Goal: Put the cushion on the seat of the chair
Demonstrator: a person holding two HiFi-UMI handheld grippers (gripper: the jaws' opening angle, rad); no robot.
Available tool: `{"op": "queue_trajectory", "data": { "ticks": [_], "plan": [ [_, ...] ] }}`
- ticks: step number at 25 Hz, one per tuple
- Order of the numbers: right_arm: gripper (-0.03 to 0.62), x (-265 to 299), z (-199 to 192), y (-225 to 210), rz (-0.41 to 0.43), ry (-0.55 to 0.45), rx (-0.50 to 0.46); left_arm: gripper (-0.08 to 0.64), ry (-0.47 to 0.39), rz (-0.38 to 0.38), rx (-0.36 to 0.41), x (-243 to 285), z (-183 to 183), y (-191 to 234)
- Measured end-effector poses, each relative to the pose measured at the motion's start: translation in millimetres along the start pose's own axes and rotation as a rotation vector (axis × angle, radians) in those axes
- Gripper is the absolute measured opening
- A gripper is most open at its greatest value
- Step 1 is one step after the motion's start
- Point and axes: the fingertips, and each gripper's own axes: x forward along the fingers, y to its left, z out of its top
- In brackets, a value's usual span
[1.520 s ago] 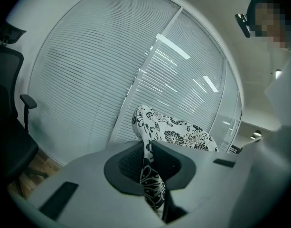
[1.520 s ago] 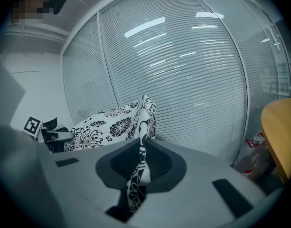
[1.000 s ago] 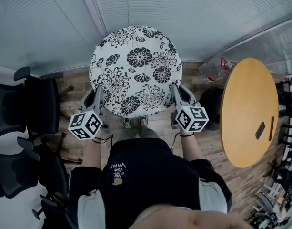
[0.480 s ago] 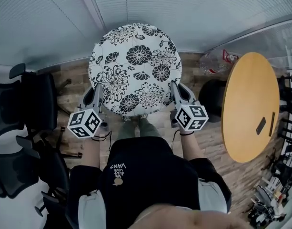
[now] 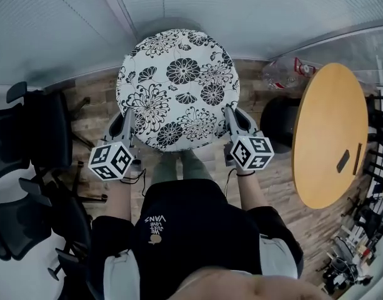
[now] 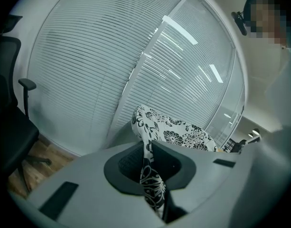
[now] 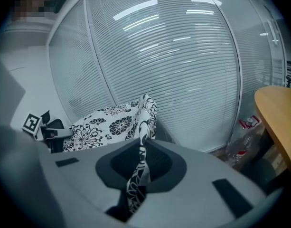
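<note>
**Black-and-white floral cushion gripped at both edges**

Closed to a narrow slit on the left gripper (image 6: 147, 146), jaws pinching a thin fold of patterned cloth that runs up between the pads. Same on the right gripper (image 7: 141, 146): jaws nearly together, clamped on a strip of the same fabric. Nothing else between either pair.

Held by those two folds, a round cushion (image 5: 177, 89), white with black chrysanthemum print. Tilted with its face up toward the head camera, near rim low, far rim raised. Left gripper (image 5: 129, 116) at the near-left rim, right gripper (image 5: 228, 112) at the near-right rim, marker cubes trailing toward the body. Seen from either gripper view as a slanting disc rising away from the jaws.

Just past the cushion's far rim, a grey curved form, too little shown to name. Whether the cushion rests on anything underneath cannot be told.

Directly below the near rim, two shoes (image 5: 179, 160) on the wooden floor (image 5: 94, 111). Farther out, pale slatted blinds (image 5: 253, 8) across the far wall. To the left, black office chairs (image 5: 38, 136), well apart from the cushion. To the right, a round wooden surface (image 5: 325, 124) carrying a small dark object, with clear plastic bottles (image 5: 282, 77) on the floor at its far side.
</note>
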Motion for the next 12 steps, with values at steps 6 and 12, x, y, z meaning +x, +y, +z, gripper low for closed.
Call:
{"op": "queue_trajectory", "data": {
  "ticks": [6,12],
  "plan": [
    [0.035,1.4,2.2,1.0,0.006,0.011,-0.001,0.043,0.012,0.003,0.003,0.0,1.5,-3.1],
    [0.035,4.6,2.2,-1.0,0.005,0.018,0.000,0.043,0.023,0.014,-0.004,1.9,-1.4,-0.5]
  ]
}}
